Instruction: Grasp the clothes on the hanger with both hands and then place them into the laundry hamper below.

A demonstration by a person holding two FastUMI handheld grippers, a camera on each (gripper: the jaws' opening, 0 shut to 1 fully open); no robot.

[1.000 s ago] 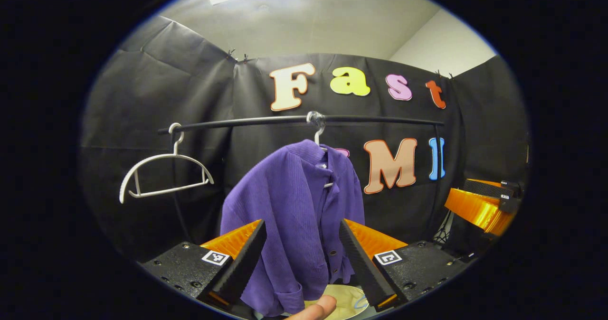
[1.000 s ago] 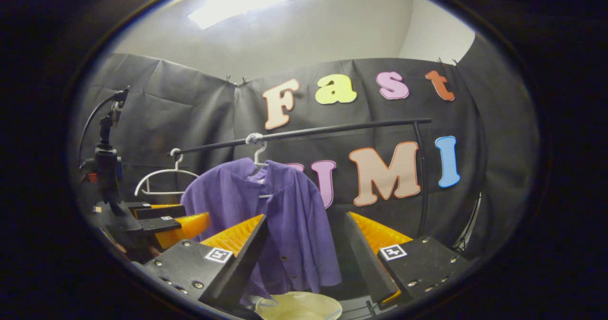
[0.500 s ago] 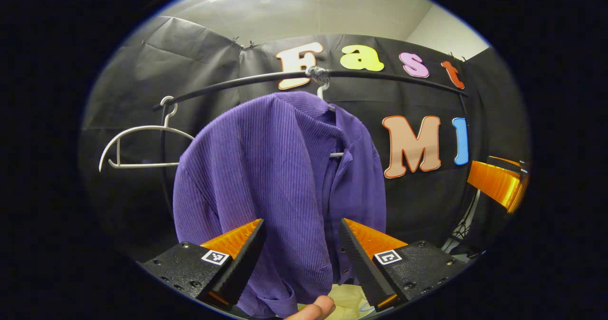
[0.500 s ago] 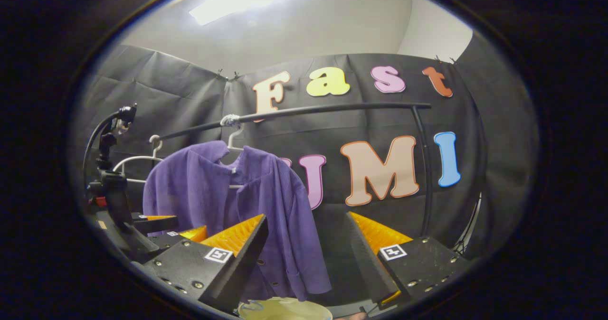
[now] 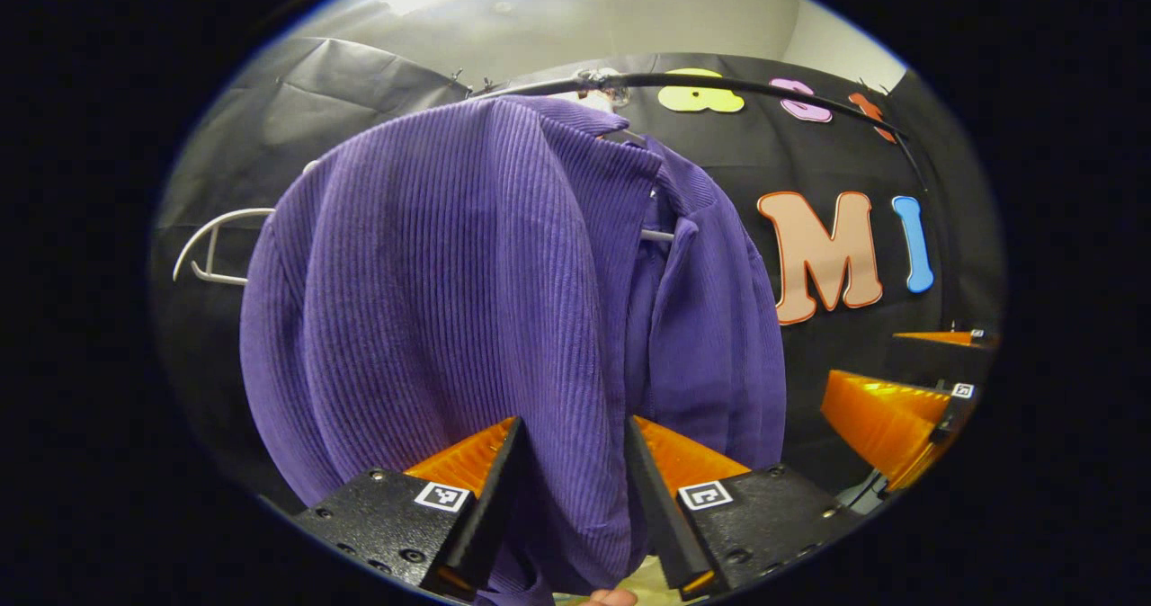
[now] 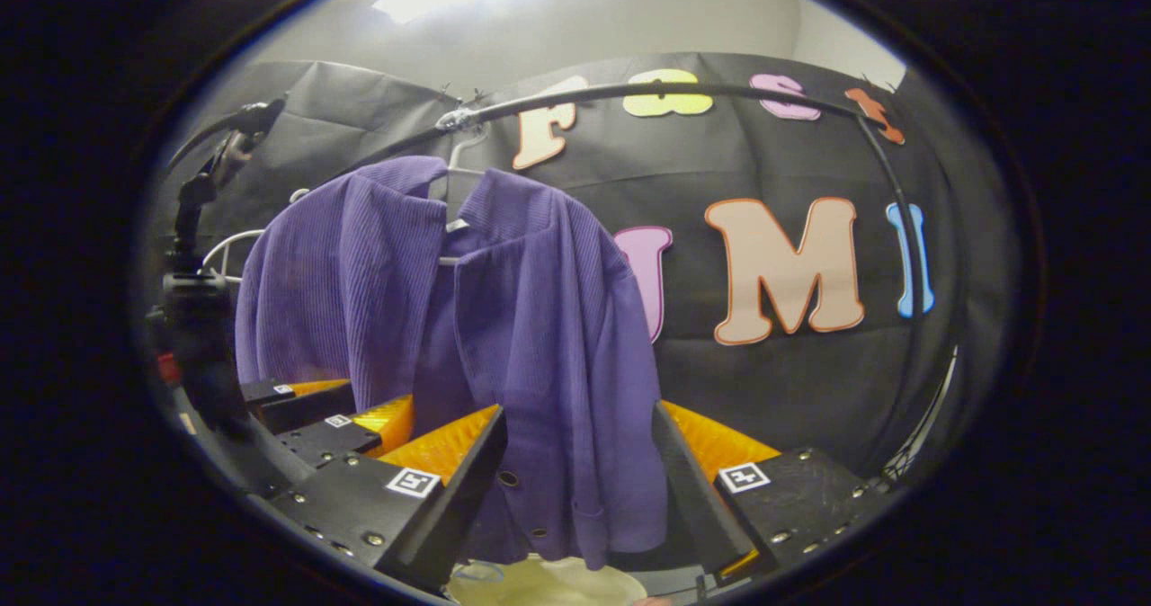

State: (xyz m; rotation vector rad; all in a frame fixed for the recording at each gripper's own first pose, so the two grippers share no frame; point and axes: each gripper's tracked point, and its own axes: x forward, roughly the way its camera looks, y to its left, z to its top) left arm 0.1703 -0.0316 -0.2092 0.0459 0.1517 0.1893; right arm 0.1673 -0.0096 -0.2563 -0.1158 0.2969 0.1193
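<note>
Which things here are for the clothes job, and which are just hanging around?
For the job: purple shirt, its hanger, the hamper below, left gripper, right gripper.
Just there: empty white hanger, black rail.

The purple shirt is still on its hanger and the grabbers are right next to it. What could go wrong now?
1. The purple shirt hangs on a white hanger hooked to the black rail. Pulling straight down might snag the collar or drag the hanger off.
2. The left hand-held gripper has only a thin fold between its open fingers, so cloth could slip.
3. The right hand-held gripper sits at the shirt's edge; an uneven grab could miss the cream hamper.
</note>
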